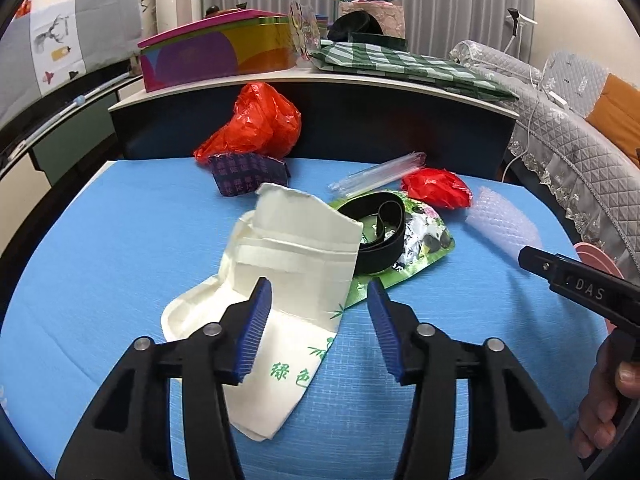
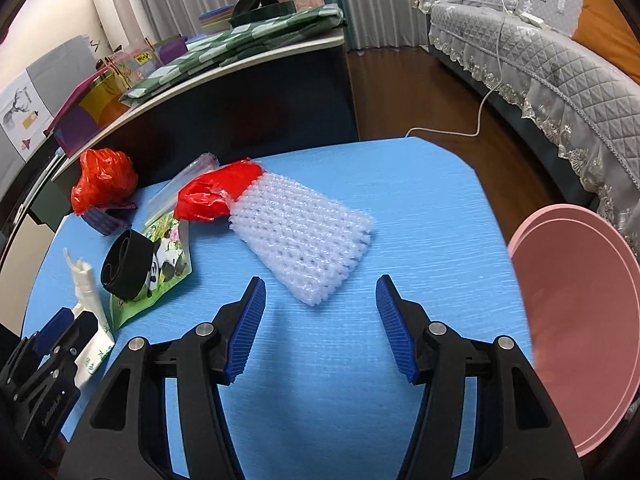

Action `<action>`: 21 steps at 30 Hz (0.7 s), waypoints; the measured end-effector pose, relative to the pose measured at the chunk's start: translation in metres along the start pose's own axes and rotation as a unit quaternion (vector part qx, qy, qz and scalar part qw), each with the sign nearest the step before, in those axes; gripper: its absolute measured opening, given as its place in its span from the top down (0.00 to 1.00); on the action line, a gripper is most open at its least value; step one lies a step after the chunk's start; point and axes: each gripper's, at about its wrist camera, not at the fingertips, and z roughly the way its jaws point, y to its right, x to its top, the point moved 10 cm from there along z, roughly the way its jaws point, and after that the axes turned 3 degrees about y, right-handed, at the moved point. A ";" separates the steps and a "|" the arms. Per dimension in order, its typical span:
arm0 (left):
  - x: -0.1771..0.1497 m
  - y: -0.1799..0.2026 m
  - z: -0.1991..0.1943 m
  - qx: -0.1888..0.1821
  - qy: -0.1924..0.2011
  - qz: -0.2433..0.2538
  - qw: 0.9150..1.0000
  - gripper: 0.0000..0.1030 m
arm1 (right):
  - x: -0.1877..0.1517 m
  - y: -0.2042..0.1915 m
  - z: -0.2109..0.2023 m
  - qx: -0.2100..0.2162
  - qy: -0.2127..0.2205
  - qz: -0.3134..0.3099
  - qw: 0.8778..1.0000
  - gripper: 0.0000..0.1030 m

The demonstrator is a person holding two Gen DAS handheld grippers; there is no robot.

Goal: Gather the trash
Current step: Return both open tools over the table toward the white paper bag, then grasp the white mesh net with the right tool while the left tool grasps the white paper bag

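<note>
While both tools hang over the blue table cover (image 1: 100,240), nothing is gripped by either one. The left gripper (image 1: 318,328) has its jaws spread wide, blue pads on either side of the lower part of a cream paper bag (image 1: 288,280) with green print, though I can't tell if a pad actually touches it. That bag lies flat, its upper edge overlapping a green panda snack wrapper (image 1: 424,240), and a looped black band (image 1: 376,232) sits on top of that wrapper. Further back there's a clear plastic sleeve (image 1: 380,176), a small crumpled red bag (image 1: 436,188) just beside it, a purple patterned wrapper (image 1: 248,174), and a bigger red plastic bag (image 1: 256,124) against the dark cabinet (image 1: 400,120). The right gripper (image 2: 320,324) is wide open too, holding nothing, aimed at a white foam fruit net (image 2: 304,236) lying just ahead of its tips, its far end touching the small red bag. A pink basin (image 2: 580,320) sits off the table's right edge.
</note>
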 end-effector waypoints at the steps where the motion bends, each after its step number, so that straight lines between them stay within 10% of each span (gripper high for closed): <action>1: 0.000 0.000 0.001 0.001 -0.001 0.001 1.000 0.49 | 0.000 -0.001 0.001 -0.001 -0.001 -0.002 1.000 0.46; 12: 0.000 0.003 0.013 0.027 -0.010 0.021 0.999 0.42 | 0.004 -0.005 -0.003 0.011 0.008 -0.014 1.000 0.86; 21: 0.002 0.004 0.018 0.048 -0.013 0.030 0.998 0.42 | 0.009 -0.013 -0.020 0.032 0.025 -0.030 0.999 0.92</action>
